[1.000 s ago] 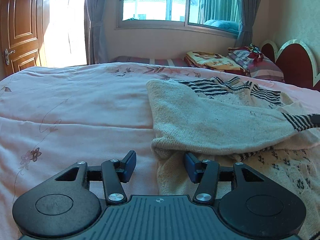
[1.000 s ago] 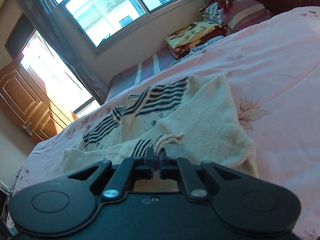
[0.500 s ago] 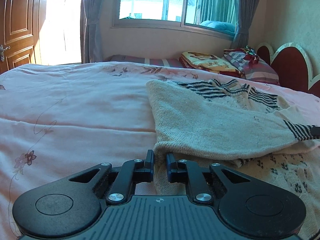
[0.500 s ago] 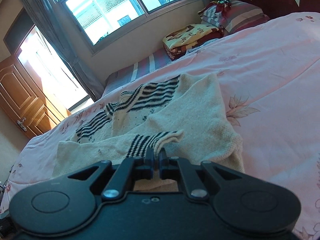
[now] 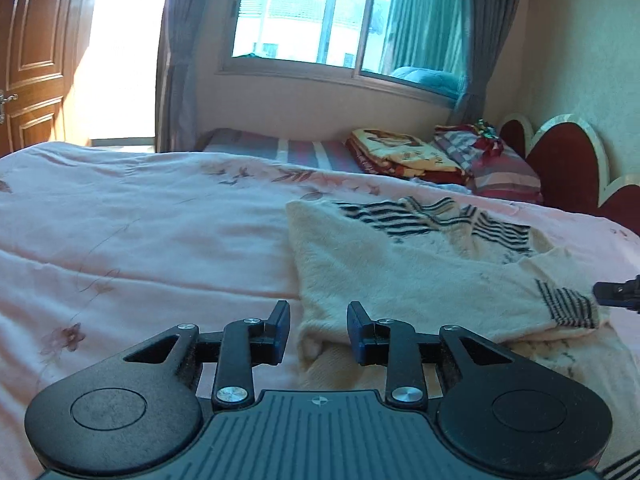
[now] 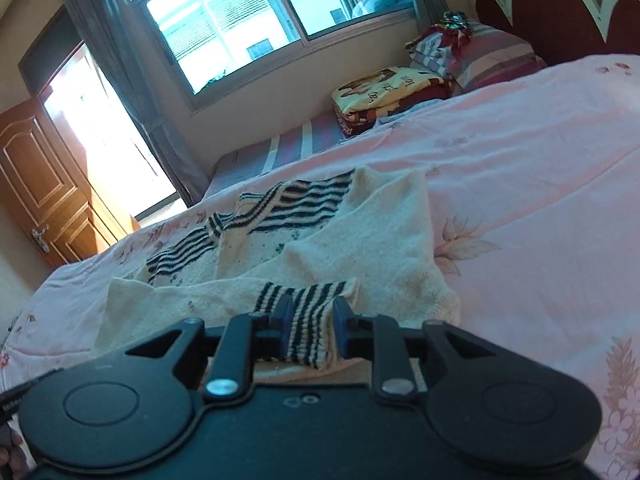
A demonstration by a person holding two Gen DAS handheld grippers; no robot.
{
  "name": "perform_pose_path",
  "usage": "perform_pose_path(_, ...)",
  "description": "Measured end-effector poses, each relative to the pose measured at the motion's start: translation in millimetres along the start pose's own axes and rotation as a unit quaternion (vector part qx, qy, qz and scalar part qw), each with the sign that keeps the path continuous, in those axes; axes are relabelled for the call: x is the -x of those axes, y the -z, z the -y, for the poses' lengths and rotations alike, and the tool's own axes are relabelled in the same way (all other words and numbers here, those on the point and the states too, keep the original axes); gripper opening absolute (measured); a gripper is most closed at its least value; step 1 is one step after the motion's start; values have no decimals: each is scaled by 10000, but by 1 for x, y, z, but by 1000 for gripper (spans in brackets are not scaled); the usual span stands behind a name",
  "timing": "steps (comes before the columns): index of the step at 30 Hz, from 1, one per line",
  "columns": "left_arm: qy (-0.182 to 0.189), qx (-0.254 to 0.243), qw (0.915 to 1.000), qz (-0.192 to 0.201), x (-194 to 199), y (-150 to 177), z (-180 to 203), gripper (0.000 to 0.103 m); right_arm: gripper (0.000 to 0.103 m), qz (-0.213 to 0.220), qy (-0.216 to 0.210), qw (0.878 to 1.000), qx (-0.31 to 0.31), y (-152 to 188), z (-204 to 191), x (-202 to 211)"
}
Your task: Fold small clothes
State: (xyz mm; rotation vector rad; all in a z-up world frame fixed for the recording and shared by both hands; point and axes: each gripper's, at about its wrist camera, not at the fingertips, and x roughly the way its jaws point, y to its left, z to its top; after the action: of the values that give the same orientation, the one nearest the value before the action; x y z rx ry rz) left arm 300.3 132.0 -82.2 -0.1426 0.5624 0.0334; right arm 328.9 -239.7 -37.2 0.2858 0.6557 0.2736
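Observation:
A small cream knit sweater (image 5: 400, 276) with black stripes lies on the pink bedspread (image 5: 140, 240), one sleeve folded across its body. My left gripper (image 5: 318, 320) is open, its jaws either side of the sweater's near folded edge. My right gripper (image 6: 310, 320) is open, with the striped sleeve cuff (image 6: 308, 320) lying loose between its fingers. The sweater also shows in the right wrist view (image 6: 360, 252). The right gripper's tip shows at the right edge of the left wrist view (image 5: 616, 292).
Folded blankets (image 5: 400, 156) and striped pillows (image 5: 492, 160) lie at the head of the bed by the red headboard (image 5: 568, 172). A window (image 5: 340, 20) and a wooden door (image 5: 36, 56) stand behind. Pink bedspread stretches left of the sweater.
Both grippers have opened. The right one let go of the striped cuff, which now lies on the sweater. The left one, shut half a second ago, released the sweater's edge.

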Motion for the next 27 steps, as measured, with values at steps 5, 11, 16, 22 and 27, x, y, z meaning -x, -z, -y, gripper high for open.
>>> perform_pose_path(5,256,-118,9975,-651,-44,11,15,31,16,-513,425,9955,680,13,-13,-33)
perform_pose_path(11,272,39,9988,-407,-49,-20,13,31,27,-197,117,9971,729,-7,-28,-28)
perform_pose_path(16,202,-229,9988,-372,-95,-56,22,32,27,-306,-71,9949,957,-24,-55,-69)
perform_pose_path(22,26,-291,9976,-634,-145,-58,7,32,26,-465,75,9938,1007,-15,-54,-107)
perform_pose_path(27,-85,-522,9970,-567,-135,-64,9,33,28,-343,13,9952,918,-16,-49,-93)
